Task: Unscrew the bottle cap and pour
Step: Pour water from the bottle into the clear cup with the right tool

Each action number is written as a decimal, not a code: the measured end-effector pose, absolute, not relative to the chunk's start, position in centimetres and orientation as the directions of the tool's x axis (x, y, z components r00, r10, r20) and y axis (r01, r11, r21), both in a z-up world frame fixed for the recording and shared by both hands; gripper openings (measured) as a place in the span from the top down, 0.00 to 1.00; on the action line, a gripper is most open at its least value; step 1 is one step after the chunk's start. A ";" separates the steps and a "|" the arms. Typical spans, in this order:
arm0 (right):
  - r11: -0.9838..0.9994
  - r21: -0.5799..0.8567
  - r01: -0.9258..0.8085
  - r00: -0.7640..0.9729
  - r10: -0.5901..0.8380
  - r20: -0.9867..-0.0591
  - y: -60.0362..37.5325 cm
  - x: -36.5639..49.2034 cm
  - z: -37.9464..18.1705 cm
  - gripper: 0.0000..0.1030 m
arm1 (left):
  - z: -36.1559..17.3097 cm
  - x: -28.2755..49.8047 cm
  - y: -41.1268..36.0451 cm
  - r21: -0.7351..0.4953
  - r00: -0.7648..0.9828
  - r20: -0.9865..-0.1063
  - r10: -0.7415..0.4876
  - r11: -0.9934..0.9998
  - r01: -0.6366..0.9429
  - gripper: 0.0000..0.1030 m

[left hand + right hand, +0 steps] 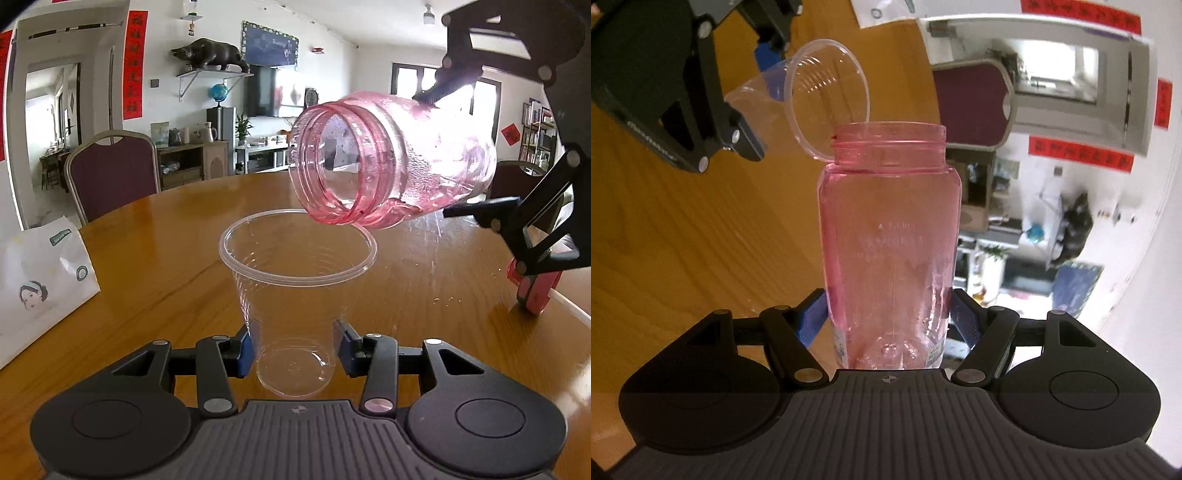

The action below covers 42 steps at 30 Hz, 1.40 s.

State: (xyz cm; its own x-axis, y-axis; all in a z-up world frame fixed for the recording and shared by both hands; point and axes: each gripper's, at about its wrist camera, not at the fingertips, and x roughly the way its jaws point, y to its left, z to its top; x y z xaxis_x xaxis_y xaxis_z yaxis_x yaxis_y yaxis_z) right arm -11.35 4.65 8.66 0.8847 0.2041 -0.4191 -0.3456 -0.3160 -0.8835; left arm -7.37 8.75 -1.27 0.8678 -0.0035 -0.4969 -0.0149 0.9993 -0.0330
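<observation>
Wooden table (155,236) is carrying the scene, a white paper bag (44,273) lying at its left edge. Above it, the right gripper (888,314) is pinching the pink bottle (399,158) near its base, tipping the uncapped mouth over the cup's rim. Below, the left gripper (295,347) is squeezing the clear plastic cup (295,280) low on its wall, upright. Smallest, a red cap-like piece (535,291) is lying near the right edge.
</observation>
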 end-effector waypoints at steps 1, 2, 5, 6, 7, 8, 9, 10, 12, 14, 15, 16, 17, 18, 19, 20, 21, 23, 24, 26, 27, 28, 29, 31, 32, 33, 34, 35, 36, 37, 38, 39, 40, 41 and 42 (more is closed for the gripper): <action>-0.335 -0.883 -0.330 0.886 0.213 -0.412 4.7 -11.5 8.6 0.29 | -1.3 -7.4 8.8 -0.033 0.867 -0.498 -0.004 0.999 -0.015 0.58; -0.350 -0.882 -0.316 0.886 0.223 -0.406 4.6 -11.6 8.6 0.29 | -1.3 -7.4 8.6 -0.031 0.867 -0.498 -0.003 0.999 -0.015 0.58; -0.385 -0.877 -0.287 0.886 0.242 -0.396 4.5 -11.9 8.5 0.29 | -1.3 -7.4 8.5 -0.025 0.867 -0.498 -0.002 1.000 -0.012 0.58; -0.394 -0.876 -0.278 0.886 0.247 -0.392 4.4 -12.0 8.4 0.29 | -1.3 -7.5 8.5 -0.025 0.867 -0.498 -0.002 1.000 -0.012 0.58; -0.403 -0.875 -0.268 0.886 0.253 -0.388 4.3 -12.0 8.4 0.29 | -1.3 -7.5 8.5 -0.024 0.867 -0.498 -0.002 1.000 -0.011 0.58; -0.411 -0.874 -0.259 0.886 0.260 -0.385 4.3 -11.9 8.3 0.29 | -1.3 -7.5 8.5 -0.023 0.867 -0.499 -0.002 1.000 -0.011 0.58; -0.417 -0.874 -0.251 0.886 0.266 -0.381 4.3 -11.7 8.4 0.29 | -1.2 -7.4 8.5 -0.023 0.867 -0.499 -0.002 1.000 -0.011 0.58; -0.421 -0.873 -0.246 0.885 0.270 -0.379 4.2 -11.8 8.3 0.29 | -1.2 -7.4 8.5 -0.023 0.867 -0.499 -0.001 1.000 -0.011 0.58; -0.430 -0.872 -0.233 0.885 0.279 -0.374 4.1 -11.9 8.2 0.29 | -1.2 -7.4 8.6 -0.022 0.867 -0.499 0.000 1.000 -0.012 0.58; -0.435 -0.872 -0.225 0.884 0.285 -0.371 4.0 -12.0 8.1 0.29 | -1.2 -7.4 8.6 -0.022 0.867 -0.499 0.001 1.000 -0.013 0.58; -0.437 -0.872 -0.220 0.884 0.288 -0.367 4.0 -12.0 8.0 0.29 | -1.2 -7.4 8.6 -0.021 0.867 -0.499 0.001 1.000 -0.013 0.58; -0.438 -0.873 -0.215 0.884 0.292 -0.364 4.1 -12.0 7.9 0.29 | -1.2 -7.4 8.6 -0.020 0.867 -0.499 0.000 1.000 -0.012 0.58; -0.440 -0.873 -0.211 0.885 0.294 -0.362 4.1 -12.0 7.8 0.29 | -1.2 -7.4 8.6 -0.019 0.867 -0.499 0.000 1.000 -0.012 0.58; -0.443 -0.872 -0.207 0.885 0.296 -0.360 4.1 -12.1 7.7 0.29 | -1.2 -7.4 8.6 -0.019 0.867 -0.499 0.000 1.000 -0.011 0.58; -0.448 -0.872 -0.199 0.885 0.299 -0.356 4.1 -12.1 7.6 0.29 | -1.2 -7.4 8.6 -0.018 0.867 -0.499 0.001 1.000 -0.011 0.58; -0.453 -0.871 -0.190 0.886 0.303 -0.351 4.0 -12.1 7.6 0.29 | -1.2 -7.4 8.5 -0.018 0.867 -0.499 0.001 1.000 -0.012 0.58; -0.459 -0.870 -0.180 0.887 0.307 -0.346 4.0 -12.1 7.5 0.29 | -1.2 -7.4 8.5 -0.018 0.867 -0.499 0.001 1.000 -0.012 0.58; -0.476 -0.866 -0.154 0.888 0.317 -0.333 4.0 -11.8 7.4 0.29 | -1.2 -7.4 8.5 -0.018 0.867 -0.499 0.002 1.000 -0.012 0.58; -0.485 -0.864 -0.139 0.889 0.324 -0.325 4.0 -11.7 7.3 0.29 | -1.2 -7.4 8.5 -0.018 0.867 -0.499 0.002 1.000 -0.012 0.58; -0.499 -0.859 -0.116 0.890 0.332 -0.313 4.0 -12.0 7.2 0.29 | -1.2 -7.3 8.5 -0.017 0.866 -0.499 0.002 1.000 -0.012 0.58; -0.505 -0.856 -0.109 0.890 0.334 -0.310 4.1 -11.8 7.2 0.29 | -1.2 -7.2 8.5 -0.017 0.866 -0.499 0.002 1.000 -0.012 0.58; -0.510 -0.854 -0.101 0.890 0.337 -0.307 4.2 -11.6 7.3 0.29 | -1.2 -7.2 8.5 -0.018 0.866 -0.499 0.002 1.000 -0.012 0.58; -0.514 -0.852 -0.095 0.890 0.340 -0.304 4.2 -11.6 7.2 0.29 | -1.3 -7.3 8.4 -0.017 0.867 -0.499 0.002 1.000 -0.012 0.58; -0.524 -0.848 -0.078 0.890 0.348 -0.296 4.3 -11.6 7.1 0.29 | -1.3 -7.3 8.2 -0.016 0.867 -0.499 0.002 1.000 -0.012 0.58; -0.526 -0.847 -0.074 0.889 0.350 -0.294 4.2 -11.7 7.1 0.29 | -1.2 -7.3 8.3 -0.017 0.867 -0.499 0.002 1.000 -0.012 0.58; -0.529 -0.846 -0.066 0.889 0.353 -0.290 4.1 -11.9 6.9 0.29 | -1.2 -7.3 8.2 -0.016 0.867 -0.499 0.002 1.000 -0.012 0.58; -0.530 -0.846 -0.064 0.889 0.354 -0.289 4.1 -11.9 6.8 0.29 | -1.2 -7.3 8.2 -0.016 0.867 -0.499 0.003 1.000 -0.012 0.58; -0.531 -0.845 -0.061 0.889 0.356 -0.287 4.1 -12.0 6.7 0.29 | -1.2 -7.3 8.2 -0.016 0.867 -0.499 0.003 1.000 -0.012 0.58; -0.534 -0.844 -0.052 0.890 0.359 -0.282 4.2 -11.9 6.6 0.29 | -1.2 -7.3 8.3 -0.016 0.867 -0.499 0.003 1.000 -0.012 0.58; -0.535 -0.843 -0.046 0.890 0.361 -0.278 4.3 -12.0 6.5 0.29 | -1.2 -7.3 8.3 -0.016 0.867 -0.499 0.002 1.000 -0.012 0.58; -0.536 -0.843 -0.043 0.890 0.362 -0.276 4.3 -12.0 6.5 0.29 | -1.2 -7.3 8.3 -0.015 0.867 -0.499 0.002 1.000 -0.012 0.58; -0.540 -0.841 -0.033 0.892 0.365 -0.269 4.3 -12.0 6.3 0.29 | -1.1 -7.3 8.3 -0.016 0.867 -0.499 0.004 1.000 -0.013 0.58; -0.544 -0.839 -0.023 0.892 0.367 -0.262 4.4 -12.0 6.2 0.29 | -1.0 -7.2 8.3 -0.017 0.867 -0.499 0.004 1.000 -0.014 0.58; -0.545 -0.838 -0.019 0.893 0.368 -0.259 4.3 -12.1 6.0 0.29 | -1.0 -7.3 8.3 -0.018 0.866 -0.499 0.004 1.000 -0.015 0.58; -0.545 -0.838 -0.018 0.894 0.367 -0.258 4.3 -12.2 5.9 0.29 | -1.1 -7.3 8.4 -0.020 0.867 -0.499 0.003 1.000 -0.016 0.58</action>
